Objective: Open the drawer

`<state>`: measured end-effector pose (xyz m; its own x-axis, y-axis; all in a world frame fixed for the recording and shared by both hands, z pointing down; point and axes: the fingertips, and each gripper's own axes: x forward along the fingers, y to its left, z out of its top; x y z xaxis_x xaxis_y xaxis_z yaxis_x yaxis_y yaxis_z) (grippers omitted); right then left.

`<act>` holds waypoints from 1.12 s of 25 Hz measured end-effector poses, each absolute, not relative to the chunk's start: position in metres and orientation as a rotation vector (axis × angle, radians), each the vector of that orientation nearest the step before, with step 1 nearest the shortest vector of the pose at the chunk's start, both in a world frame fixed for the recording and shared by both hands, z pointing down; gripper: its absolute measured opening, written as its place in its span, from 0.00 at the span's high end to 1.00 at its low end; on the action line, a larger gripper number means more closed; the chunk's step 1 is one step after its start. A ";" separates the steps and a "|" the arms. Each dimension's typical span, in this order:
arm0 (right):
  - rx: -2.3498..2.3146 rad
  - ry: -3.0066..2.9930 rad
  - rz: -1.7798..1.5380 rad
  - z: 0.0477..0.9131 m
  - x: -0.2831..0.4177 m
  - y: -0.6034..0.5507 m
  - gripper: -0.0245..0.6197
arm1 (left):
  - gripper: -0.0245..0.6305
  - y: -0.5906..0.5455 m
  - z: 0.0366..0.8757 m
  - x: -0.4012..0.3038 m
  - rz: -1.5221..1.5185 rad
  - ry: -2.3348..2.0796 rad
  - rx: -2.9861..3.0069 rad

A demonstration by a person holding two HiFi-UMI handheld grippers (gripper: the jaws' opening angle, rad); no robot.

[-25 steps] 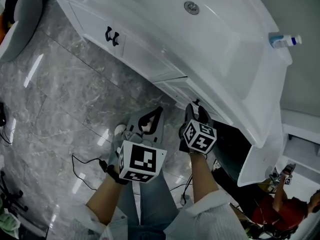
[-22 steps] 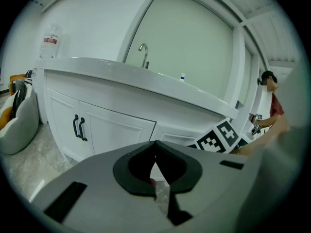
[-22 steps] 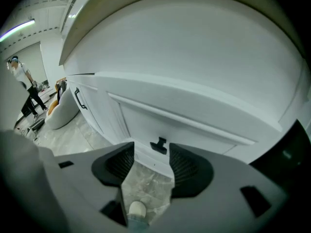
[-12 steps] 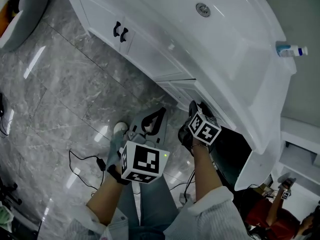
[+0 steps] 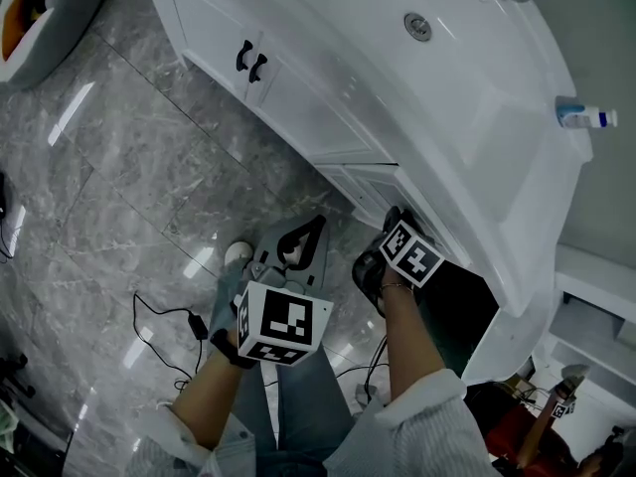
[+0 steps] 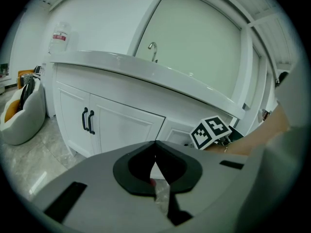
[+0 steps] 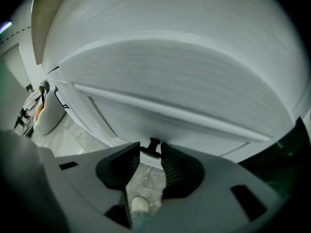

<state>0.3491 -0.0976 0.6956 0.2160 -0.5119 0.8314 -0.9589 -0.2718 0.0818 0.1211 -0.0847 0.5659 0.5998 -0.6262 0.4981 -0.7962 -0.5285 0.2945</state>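
The white vanity cabinet's (image 5: 298,102) flat-fronted drawer (image 7: 175,123) sits shut under the bench (image 5: 477,117). The right gripper (image 7: 150,153) has dipped to it. Its spread jaws have just been closing around the small dark handle (image 7: 153,143) without pinching it yet. The left gripper (image 6: 155,144) is pressed together, idle.

The right gripper (image 7: 151,153) has gone down and in closer to the drawer (image 5: 370,181). Its jaws opened wide, then came partly together. The drawer's little black handle (image 7: 153,144) now sits between them, not squeezed yet.
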 end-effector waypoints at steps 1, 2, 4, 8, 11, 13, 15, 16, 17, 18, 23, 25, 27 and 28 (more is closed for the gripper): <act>1.881 -1.347 0.929 0.696 0.349 -0.097 0.75 | 0.94 -0.085 0.566 0.120 0.458 -1.129 2.330; 1.886 -1.335 0.916 0.696 0.350 -0.097 0.75 | 0.94 -0.084 0.566 0.119 0.460 -1.131 2.329; 1.903 -1.314 0.892 0.696 0.351 -0.097 0.75 | 0.94 -0.084 0.566 0.119 0.466 -1.134 2.330; 1.839 -1.356 0.827 0.695 0.348 -0.098 0.76 | 0.94 -0.083 0.566 0.118 0.466 -1.128 2.334; 1.688 -1.431 0.743 0.695 0.344 -0.098 0.78 | 0.94 -0.079 0.566 0.120 0.464 -1.116 2.331; 1.627 -1.457 0.717 0.695 0.343 -0.096 0.79 | 0.94 -0.077 0.566 0.123 0.464 -1.108 2.335; 1.614 -1.472 0.719 0.695 0.342 -0.095 0.79 | 0.94 -0.076 0.565 0.125 0.464 -1.099 2.340; 1.612 -1.480 0.722 0.695 0.342 -0.095 0.79 | 0.94 -0.076 0.565 0.127 0.465 -1.095 2.343; 1.606 -1.489 0.721 0.695 0.341 -0.094 0.80 | 0.94 -0.075 0.565 0.128 0.466 -1.091 2.346; 1.595 -1.500 0.717 0.694 0.340 -0.094 0.80 | 0.94 -0.075 0.564 0.129 0.467 -1.087 2.349; 1.498 -1.564 0.674 0.693 0.332 -0.083 0.81 | 0.94 -0.074 0.562 0.132 0.469 -1.076 2.359; 1.442 -1.578 0.627 0.693 0.326 -0.075 0.85 | 0.94 -0.075 0.562 0.132 0.468 -1.076 2.360; 1.389 -1.587 0.584 0.694 0.323 -0.069 0.86 | 0.94 -0.076 0.560 0.133 0.466 -1.076 2.365; 1.371 -1.592 0.572 0.694 0.322 -0.067 0.86 | 0.94 -0.075 0.560 0.133 0.466 -1.073 2.369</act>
